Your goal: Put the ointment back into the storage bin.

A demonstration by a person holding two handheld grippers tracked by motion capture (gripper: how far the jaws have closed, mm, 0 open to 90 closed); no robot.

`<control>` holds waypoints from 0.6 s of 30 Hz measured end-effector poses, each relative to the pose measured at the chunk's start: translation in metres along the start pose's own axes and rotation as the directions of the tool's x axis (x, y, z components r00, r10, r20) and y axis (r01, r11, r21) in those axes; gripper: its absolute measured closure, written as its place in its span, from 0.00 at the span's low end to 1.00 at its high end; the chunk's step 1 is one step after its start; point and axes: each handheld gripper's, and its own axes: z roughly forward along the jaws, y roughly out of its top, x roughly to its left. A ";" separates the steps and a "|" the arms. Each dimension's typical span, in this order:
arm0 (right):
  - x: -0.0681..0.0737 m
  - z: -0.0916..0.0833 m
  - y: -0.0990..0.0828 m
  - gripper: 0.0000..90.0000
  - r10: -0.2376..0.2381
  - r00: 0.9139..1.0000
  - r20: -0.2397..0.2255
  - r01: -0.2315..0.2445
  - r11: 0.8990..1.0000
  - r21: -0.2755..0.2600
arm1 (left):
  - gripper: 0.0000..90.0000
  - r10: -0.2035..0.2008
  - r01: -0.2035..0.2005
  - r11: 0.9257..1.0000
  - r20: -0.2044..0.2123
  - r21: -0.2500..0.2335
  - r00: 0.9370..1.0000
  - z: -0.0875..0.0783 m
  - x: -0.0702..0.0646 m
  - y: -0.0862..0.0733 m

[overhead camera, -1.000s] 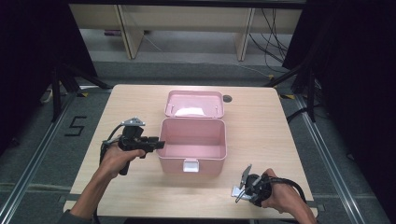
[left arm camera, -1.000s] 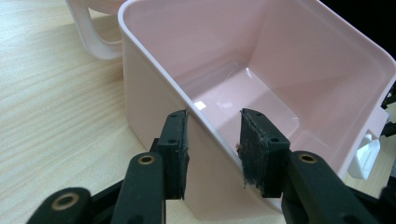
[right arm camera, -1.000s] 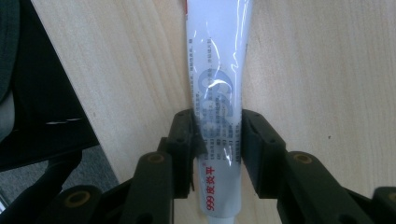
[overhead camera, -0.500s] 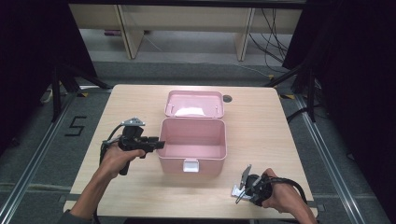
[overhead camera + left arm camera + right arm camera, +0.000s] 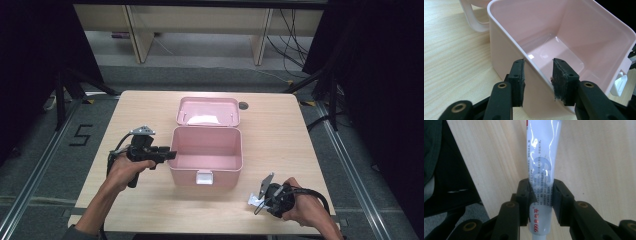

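Tube gripped at the near table edge, box steadied beyond

White tube (image 5: 541,185) is clamped across its long axis by the right claw (image 5: 263,199); farther and leftward, the open pink box (image 5: 207,150) is held by its left wall in the left claw (image 5: 539,80).
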 end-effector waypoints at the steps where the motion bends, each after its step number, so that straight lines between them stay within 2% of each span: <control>1: -0.002 -0.004 -0.001 0.78 0.001 1.000 -0.019 -0.001 1.000 -0.014 | 0.69 0.000 0.000 1.000 0.000 0.000 1.000 0.000 0.000 0.000; 5: -0.006 -0.012 -0.004 0.78 0.003 1.000 -0.014 -0.003 0.999 -0.044 | 0.69 0.001 -0.001 1.000 -0.003 0.000 1.000 0.000 0.000 0.000; 6: -0.006 -0.016 -0.005 0.78 0.041 0.999 -0.005 -0.041 0.998 -0.042 | 0.69 0.001 -0.001 1.000 -0.003 0.000 1.000 0.000 0.000 0.000; 8: -0.009 -0.019 -0.006 0.78 0.023 1.000 -0.014 -0.024 0.998 -0.057 | 0.69 0.003 -0.003 1.000 -0.004 -0.001 1.000 0.000 0.000 0.000; 9: -0.010 -0.024 -0.008 0.78 0.049 0.999 -0.015 -0.050 0.996 -0.068 | 0.69 0.003 -0.003 1.000 -0.004 0.000 1.000 0.000 0.000 0.000; 10: -0.010 -0.024 -0.008 0.78 0.049 0.999 -0.015 -0.050 0.996 -0.068 | 0.69 0.003 -0.003 1.000 -0.004 0.000 1.000 0.000 0.000 0.000; 11: -0.015 -0.028 -0.009 0.78 0.012 1.000 -0.010 -0.013 0.995 -0.103 | 0.69 0.003 -0.003 1.000 -0.004 0.000 1.000 0.000 0.000 0.000; 12: -0.015 -0.028 -0.009 0.78 0.012 1.000 -0.010 -0.013 0.995 -0.103 | 0.69 0.003 -0.003 1.000 -0.005 0.001 1.000 0.000 0.000 0.000; 13: -0.014 -0.030 -0.009 0.78 0.052 0.999 -0.014 -0.053 0.994 -0.099 | 0.69 0.004 -0.004 1.000 -0.006 0.000 1.000 0.000 -0.001 0.000; 14: -0.015 -0.032 -0.010 0.78 0.062 0.998 -0.013 -0.063 0.993 -0.103 | 0.69 0.004 -0.004 1.000 -0.010 0.001 1.000 0.000 -0.001 0.000; 15: -0.017 -0.036 -0.010 0.78 0.058 0.998 0.013 -0.055 0.989 -0.137 | 0.69 0.004 -0.004 1.000 -0.008 0.000 1.000 0.000 -0.001 0.000; 17: -0.019 -0.039 -0.010 0.78 0.051 0.998 0.024 -0.047 0.987 -0.155 | 0.69 0.004 -0.004 1.000 -0.005 0.001 1.000 0.000 -0.001 0.000; 18: -0.020 -0.044 -0.010 0.78 0.079 0.996 0.028 -0.074 0.985 -0.158 | 0.69 0.004 -0.004 1.000 -0.010 0.001 1.000 0.000 -0.001 0.000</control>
